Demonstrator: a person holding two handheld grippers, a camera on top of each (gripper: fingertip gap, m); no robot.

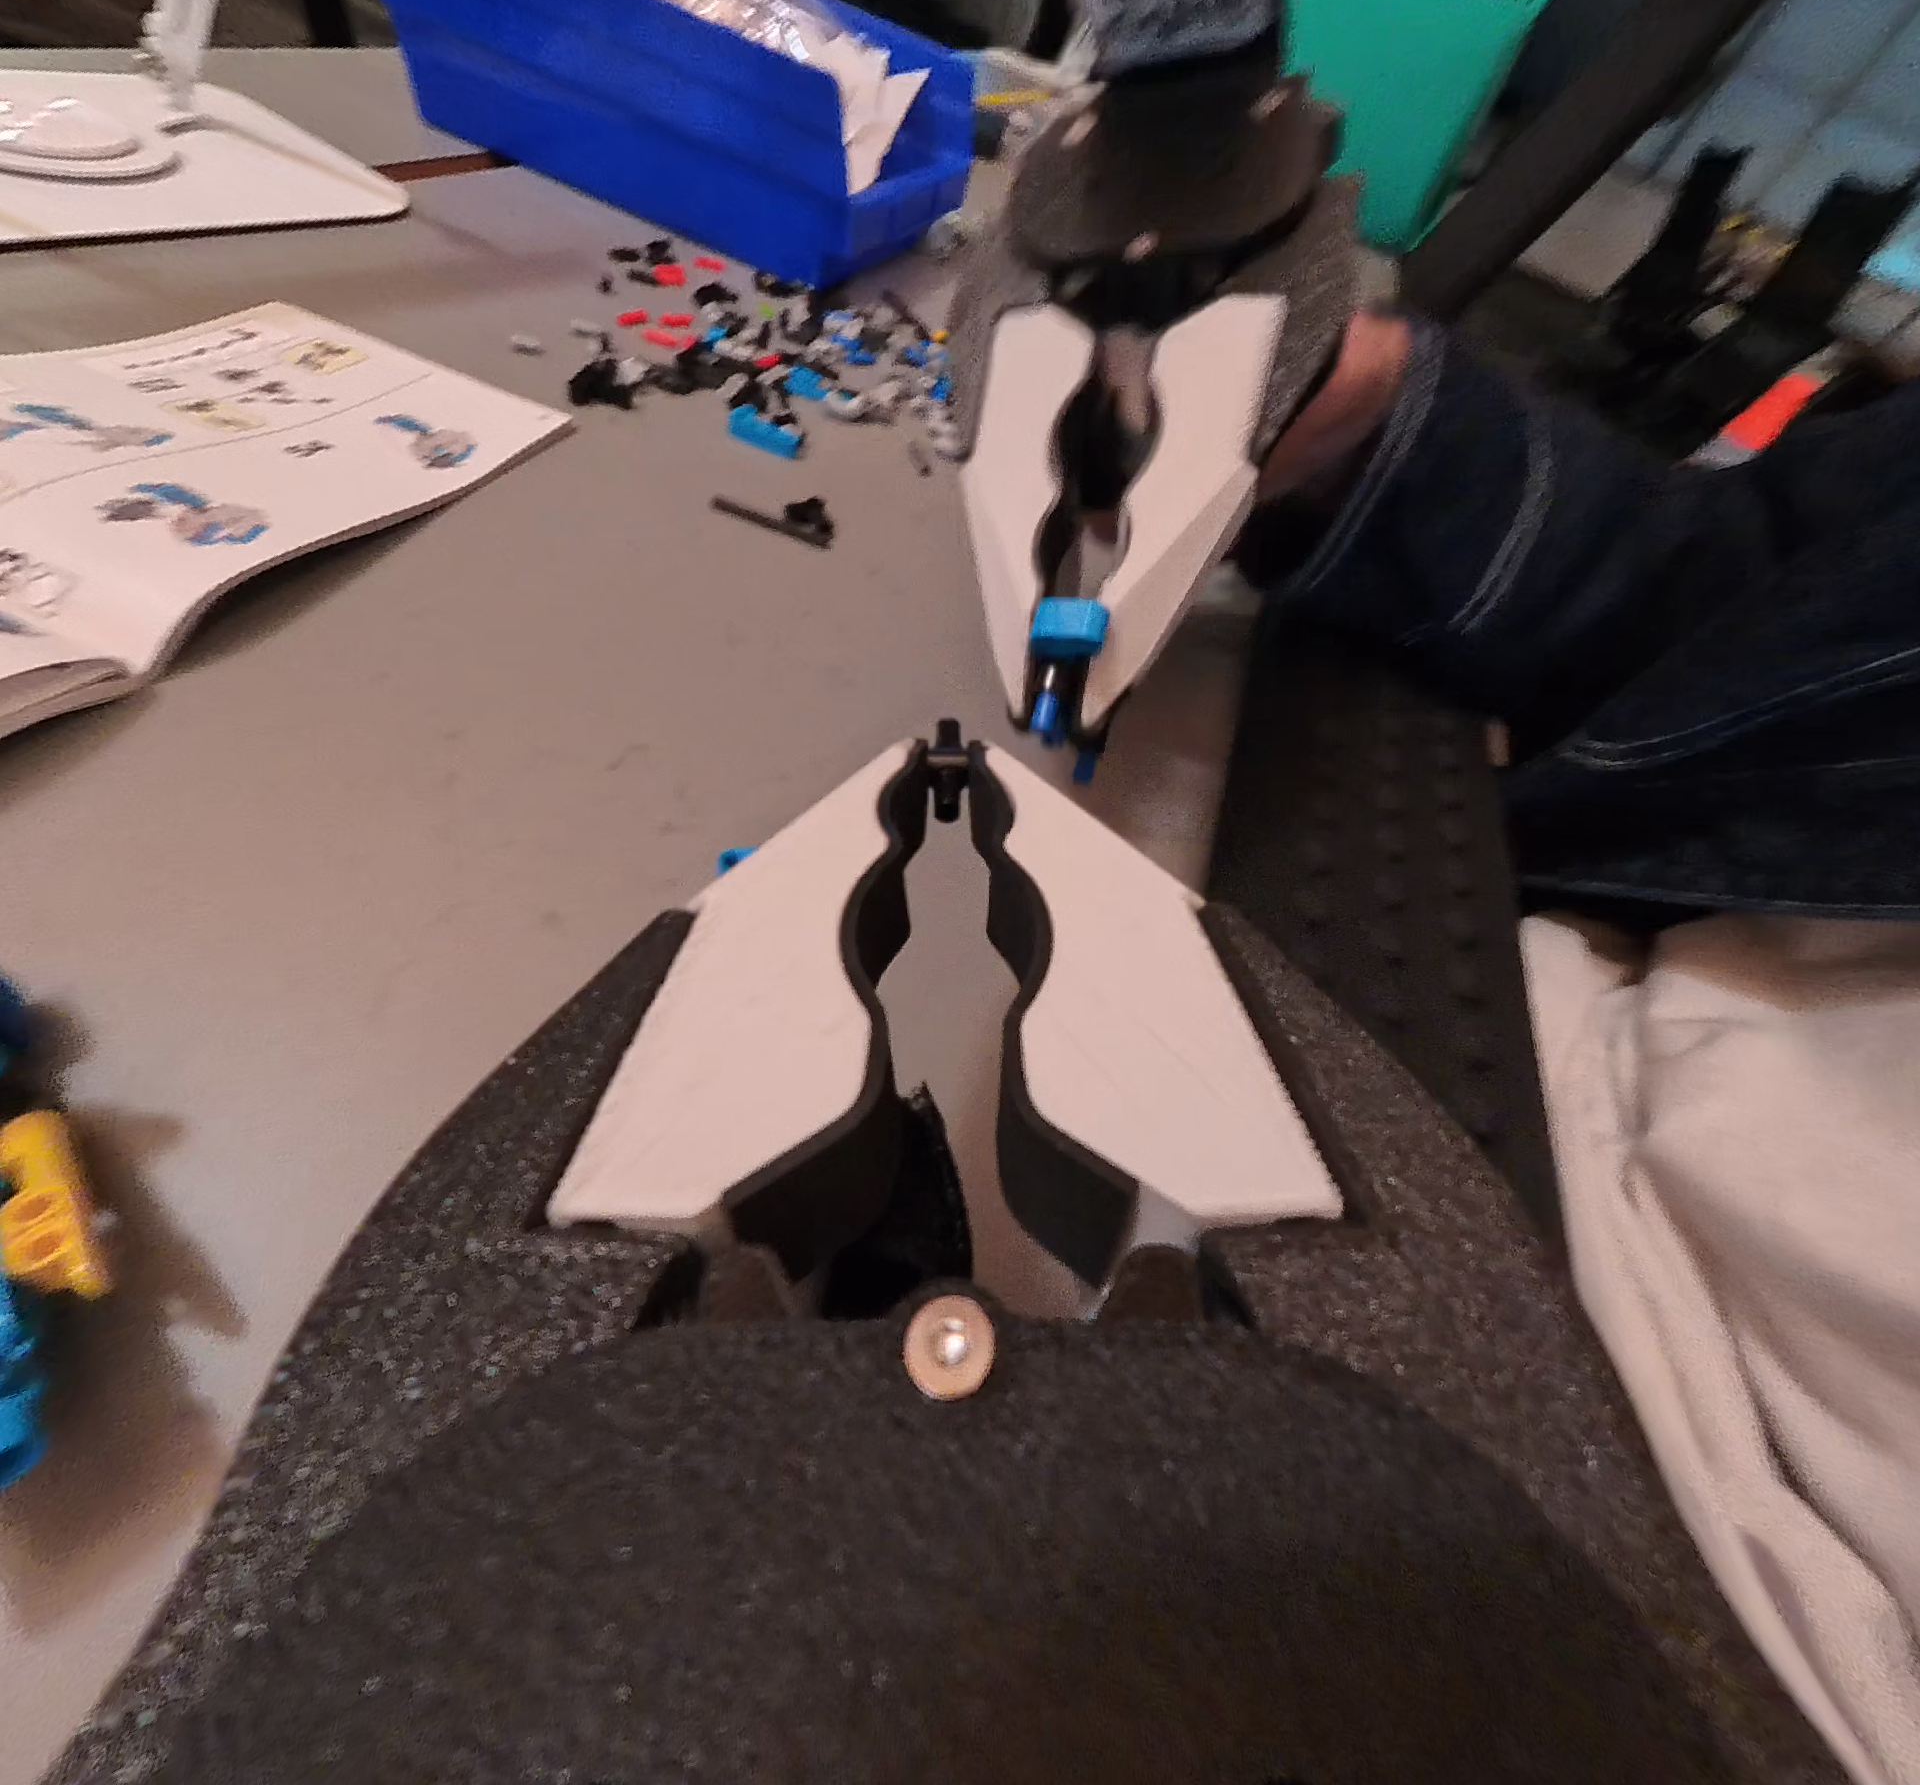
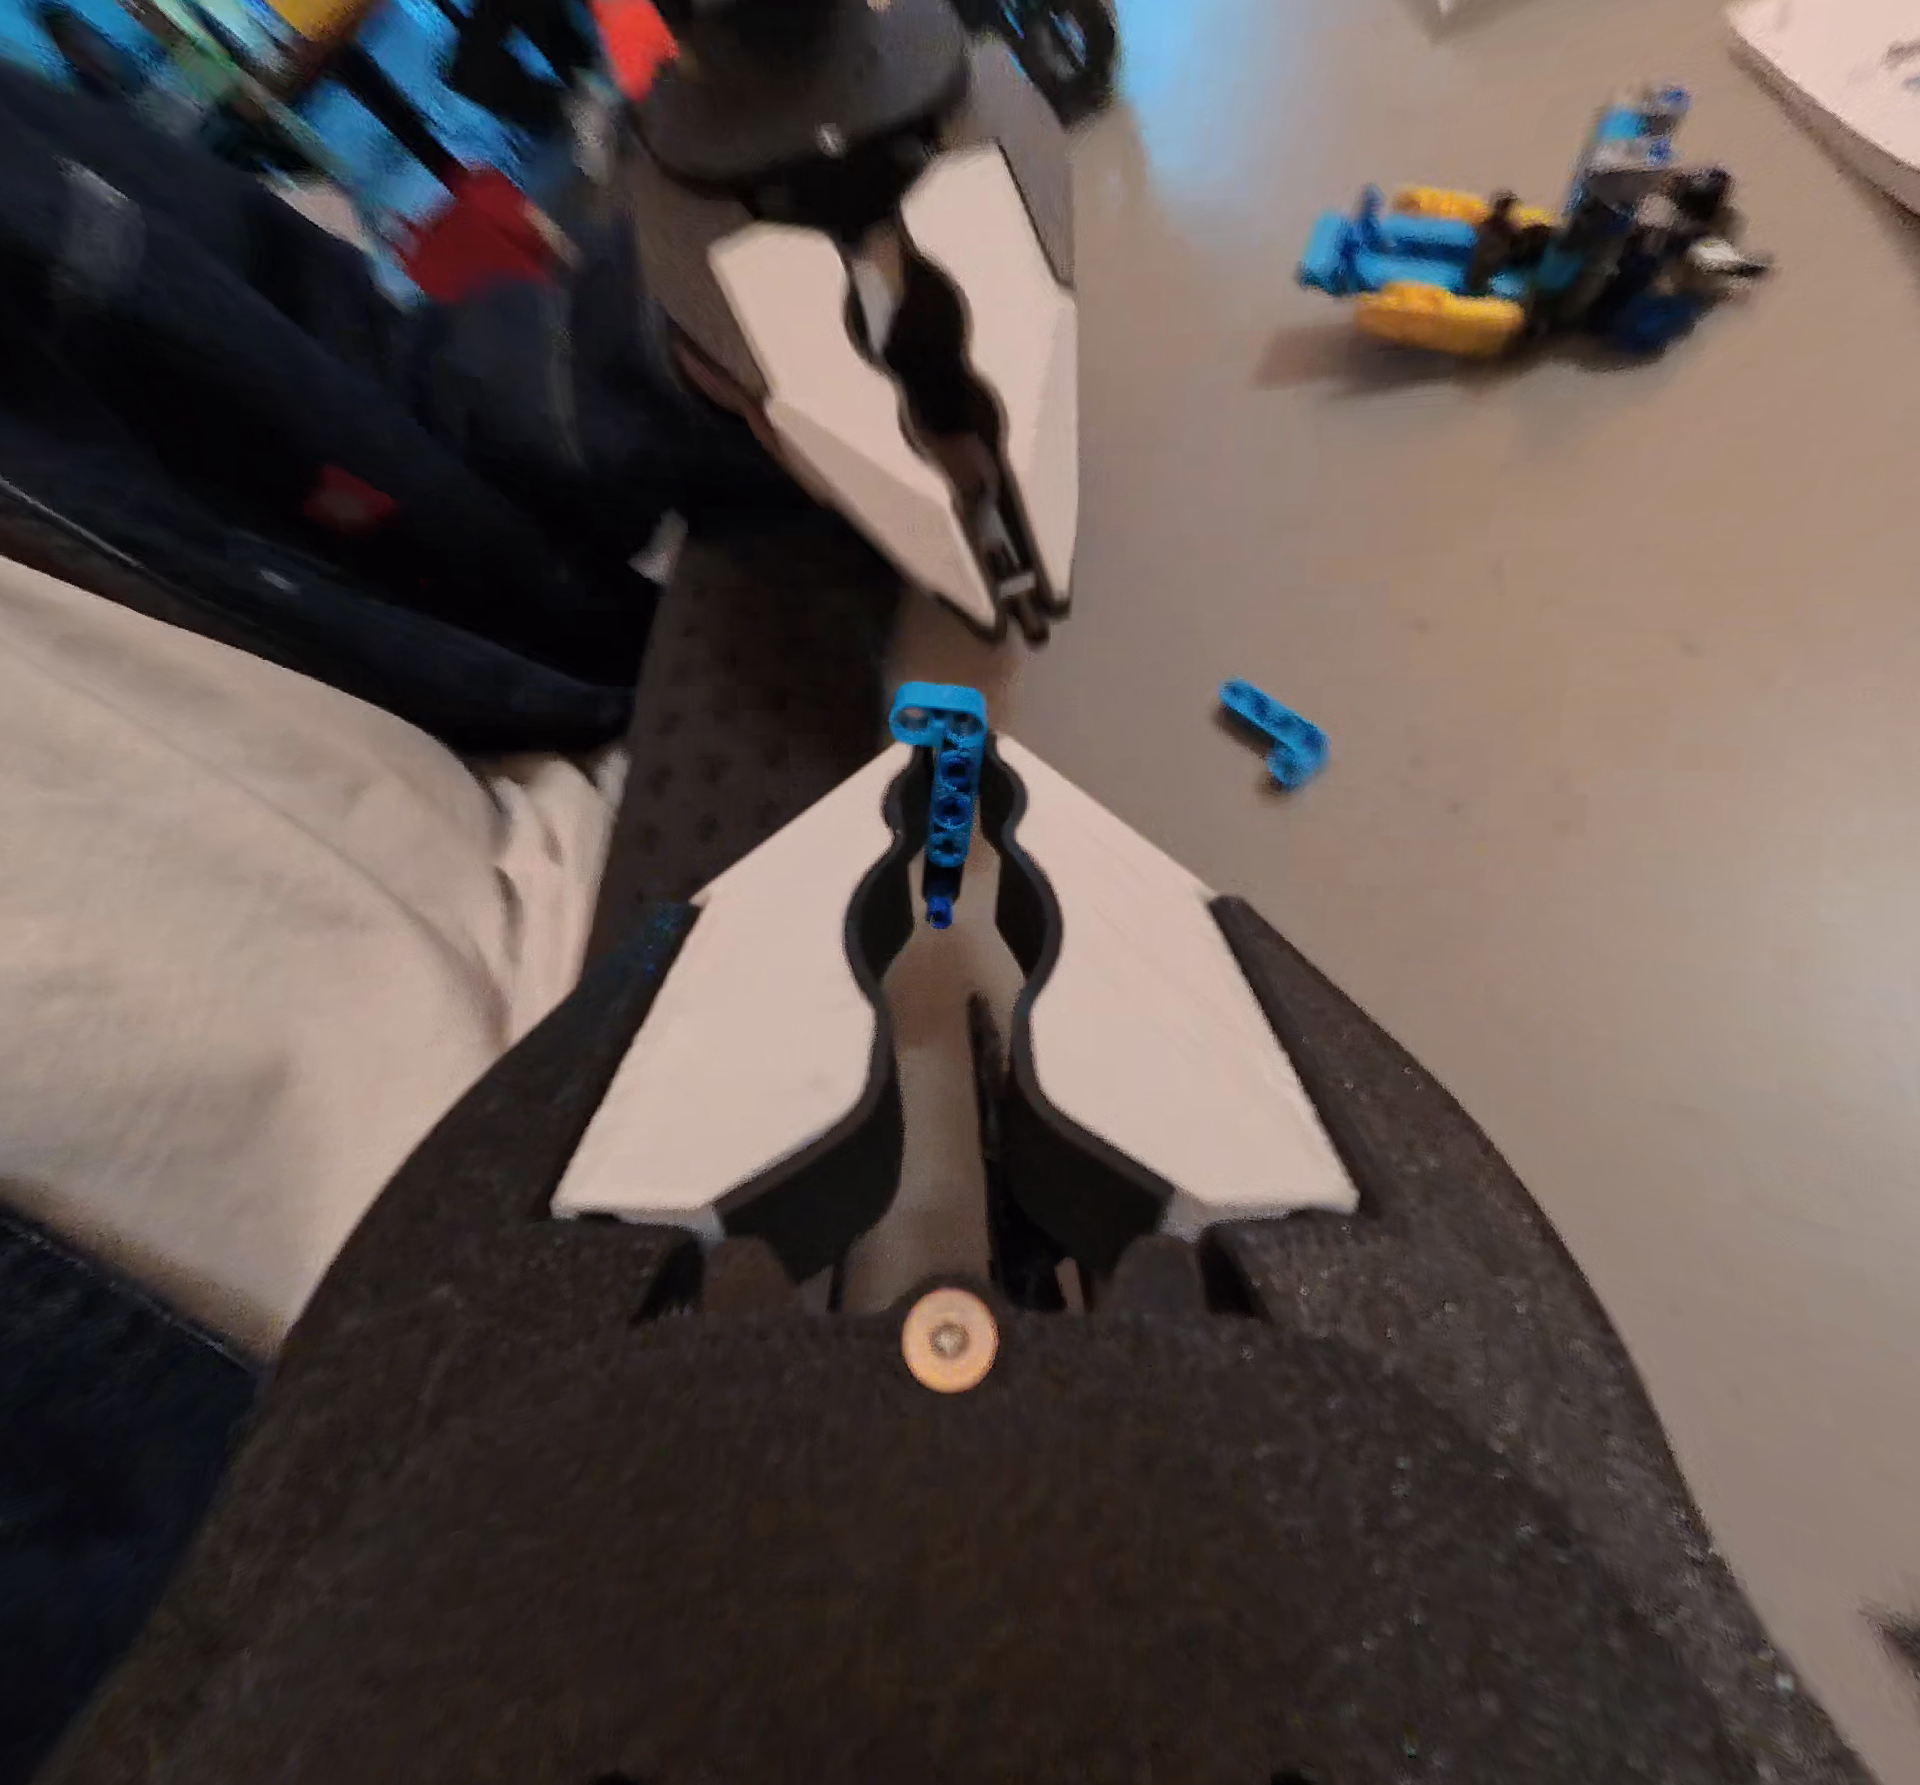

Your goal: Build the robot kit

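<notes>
Left hand-held gripper pinches black pin; table edge beside.

My two wrist cameras look along their fingers, low and close over the grey table, facing each other's gripper.

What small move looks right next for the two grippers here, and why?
Probably ease the left gripper, shut on a small black pin, toward the blue beam piece held in the right gripper. The two tips sit close but apart, roughly facing each other above the grey table.
</notes>
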